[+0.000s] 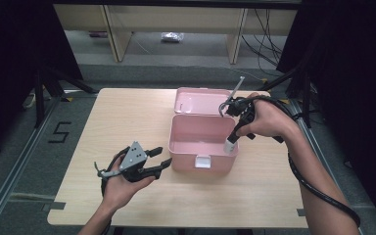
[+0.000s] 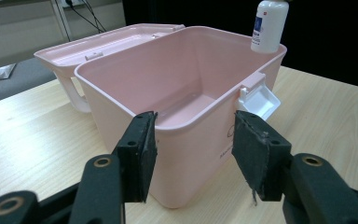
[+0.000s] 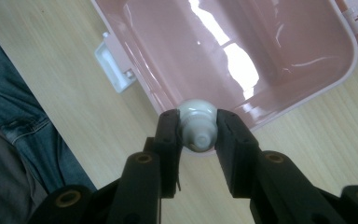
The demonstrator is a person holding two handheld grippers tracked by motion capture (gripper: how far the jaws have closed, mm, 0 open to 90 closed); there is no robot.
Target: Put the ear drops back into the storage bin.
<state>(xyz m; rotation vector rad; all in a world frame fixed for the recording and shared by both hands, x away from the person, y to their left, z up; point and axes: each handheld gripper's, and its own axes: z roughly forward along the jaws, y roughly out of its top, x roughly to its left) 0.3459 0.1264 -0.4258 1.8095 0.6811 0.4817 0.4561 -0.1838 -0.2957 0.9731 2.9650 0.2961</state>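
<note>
White bottle [image 3: 196, 125] clamped between right gripper [image 3: 196, 135] pads, hung over pink box [image 1: 203, 128] rim (lid open, nothing visible inside), left gripper [image 2: 193, 154] jaws gaped wide beside it.

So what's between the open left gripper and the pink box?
Nothing: in the high view only bare tabletop separates the left gripper from the pink box. The left gripper view shows its open jaws framing the box's near corner, apart.

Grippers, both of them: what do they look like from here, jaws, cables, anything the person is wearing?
Both are black two-jaw tools. The left gripper carries a grey three-cornered plate with small holes; its jaws have flat black pads, one fraying, and brass-ringed bolt holes. A thick black cable trails from the right gripper. The forearms are unsleeved.
</note>
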